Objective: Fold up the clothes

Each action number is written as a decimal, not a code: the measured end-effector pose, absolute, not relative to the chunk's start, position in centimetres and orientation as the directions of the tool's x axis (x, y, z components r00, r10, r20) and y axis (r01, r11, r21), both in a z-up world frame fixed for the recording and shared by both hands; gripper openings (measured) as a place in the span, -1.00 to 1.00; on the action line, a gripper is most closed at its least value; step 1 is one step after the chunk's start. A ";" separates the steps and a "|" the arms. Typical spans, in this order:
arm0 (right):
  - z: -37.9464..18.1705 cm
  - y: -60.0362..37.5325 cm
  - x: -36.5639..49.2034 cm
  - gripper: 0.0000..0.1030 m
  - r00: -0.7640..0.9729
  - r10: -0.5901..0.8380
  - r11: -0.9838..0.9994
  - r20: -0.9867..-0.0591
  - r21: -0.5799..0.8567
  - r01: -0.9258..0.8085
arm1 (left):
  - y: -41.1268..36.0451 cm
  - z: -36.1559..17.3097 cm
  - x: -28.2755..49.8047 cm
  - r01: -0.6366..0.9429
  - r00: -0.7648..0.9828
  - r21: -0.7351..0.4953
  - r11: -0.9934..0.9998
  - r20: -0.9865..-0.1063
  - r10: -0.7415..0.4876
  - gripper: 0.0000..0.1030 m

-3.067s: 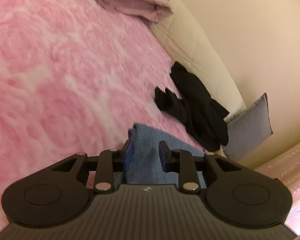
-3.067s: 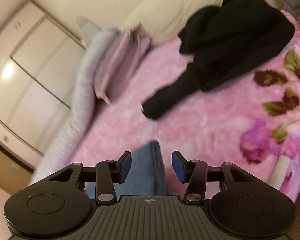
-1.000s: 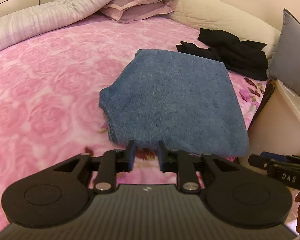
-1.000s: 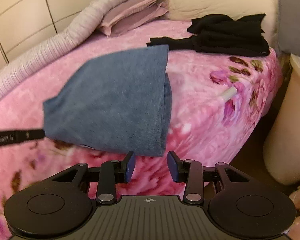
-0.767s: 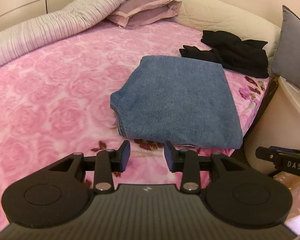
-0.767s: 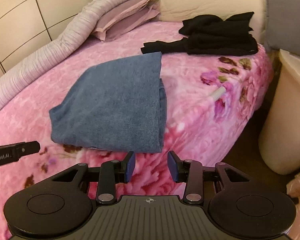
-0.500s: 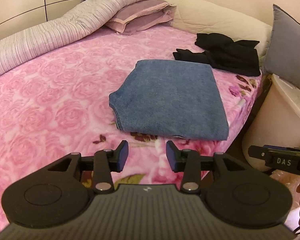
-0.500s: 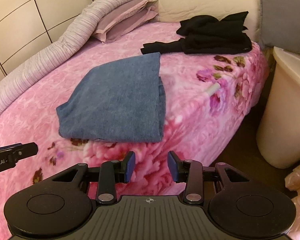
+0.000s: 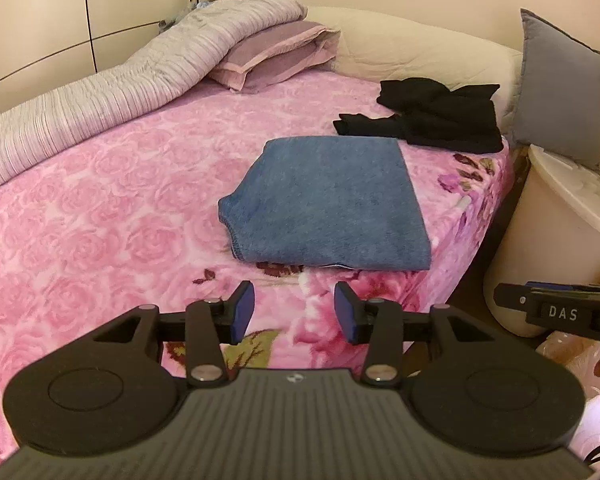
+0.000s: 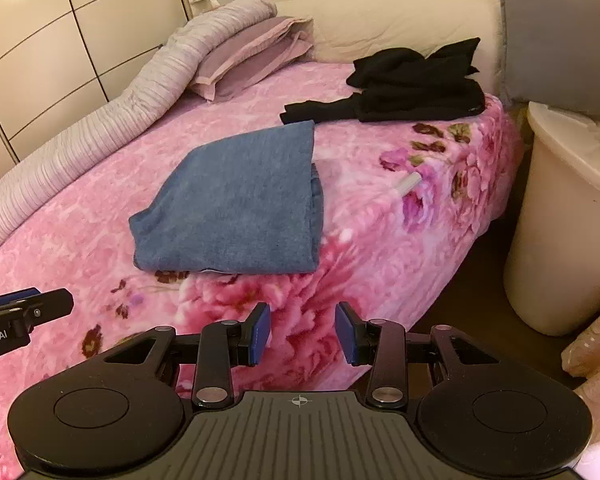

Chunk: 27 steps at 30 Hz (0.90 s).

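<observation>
A folded blue fleece garment (image 9: pixel 328 204) lies flat as a neat rectangle on the pink rose-patterned blanket (image 9: pixel 100 216) of the bed, near the bed's near corner, its stitched edge facing the left wrist camera. Behind it, just beyond its far edge, sits a loose heap of black clothes (image 9: pixel 432 120), not folded, close to the cream padded headboard (image 9: pixel 412 56). The left tool (image 9: pixel 295 312) hovers above the blanket short of the blue garment, its blue-padded fingers apart and holding nothing. The right tool (image 10: pixel 302 334) hangs over the bed's edge, also short of the garment, its fingers apart and empty too. In the right wrist view the tip of the left tool shows at the left border; in the left wrist view the right tool's tip shows at the right border, with part of a hand below it. A rolled grey striped duvet (image 9: pixel 100 96) runs along the bed's far side, overlapping mauve pillows (image 9: pixel 276 56). A grey cushion (image 9: pixel 564 92) leans by the headboard above a cream lidded bin (image 9: pixel 556 240) standing beside the bed.
</observation>
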State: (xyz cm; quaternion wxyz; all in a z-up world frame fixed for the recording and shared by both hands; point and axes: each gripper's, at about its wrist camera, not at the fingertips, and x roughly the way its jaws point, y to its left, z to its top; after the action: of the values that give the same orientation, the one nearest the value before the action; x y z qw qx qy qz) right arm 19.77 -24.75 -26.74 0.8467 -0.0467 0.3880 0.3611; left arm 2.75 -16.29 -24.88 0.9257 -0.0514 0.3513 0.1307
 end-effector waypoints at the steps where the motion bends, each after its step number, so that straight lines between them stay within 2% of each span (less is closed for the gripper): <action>1: -26.6 -24.9 19.6 -0.22 0.440 0.578 0.734 -0.687 0.203 -0.649 | -16.6 -24.7 2.6 -0.276 0.722 0.000 0.961 -0.660 0.207 -0.22; 9: -26.0 -24.9 18.7 -0.21 0.437 0.601 0.710 -0.670 0.196 -0.676 | -17.9 -24.1 1.6 -0.264 0.733 0.020 0.964 -0.646 0.213 -0.15; 18: -27.3 -23.1 19.5 -0.19 0.417 0.587 0.703 -0.694 0.182 -0.687 | -15.6 -25.3 3.1 -0.297 0.704 0.004 0.955 -0.675 0.222 -0.15; 27: -31.7 -21.8 25.5 -0.17 0.381 0.519 0.751 -0.765 0.195 -0.631 | -10.8 -28.7 9.2 -0.283 0.687 -0.103 0.954 -0.715 0.126 -0.15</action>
State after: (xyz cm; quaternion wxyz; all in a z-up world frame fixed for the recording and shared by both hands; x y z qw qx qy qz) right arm 25.47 -21.75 -31.69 0.8285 -0.0646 0.4347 0.3471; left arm 9.18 -10.84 -28.69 0.9127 -0.1032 0.3792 0.1121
